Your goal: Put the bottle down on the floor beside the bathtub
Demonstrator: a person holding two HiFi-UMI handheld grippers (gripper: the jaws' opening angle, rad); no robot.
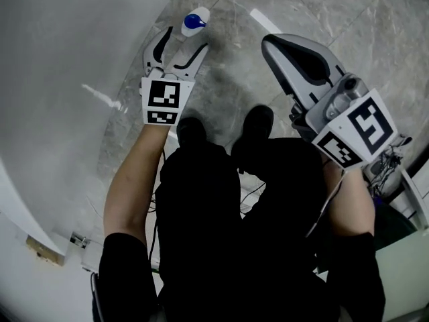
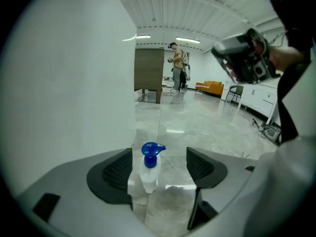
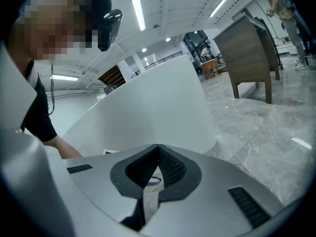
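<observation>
A small clear bottle [image 1: 194, 23] with a blue pump top stands upright on the grey marble floor [image 1: 228, 19], close to the white bathtub wall [image 1: 60, 52]. My left gripper [image 1: 184, 40] is open just behind it, its tips on either side of the bottle. In the left gripper view the bottle [image 2: 149, 171] sits in the gap of the left gripper [image 2: 159, 164], with floor showing on both sides and neither pad touching it. My right gripper [image 1: 271, 43] is held higher on the right, shut with nothing in it; the right gripper [image 3: 158, 151] faces the tub [image 3: 148, 102].
The person's black shoes [image 1: 191, 130] stand just behind the left gripper. Cables and white furniture [image 1: 392, 173] lie at the right. Farther off are a wooden cabinet [image 2: 149, 75], a standing person [image 2: 176, 65], an orange sofa [image 2: 210, 88] and white cupboards [image 2: 261, 100].
</observation>
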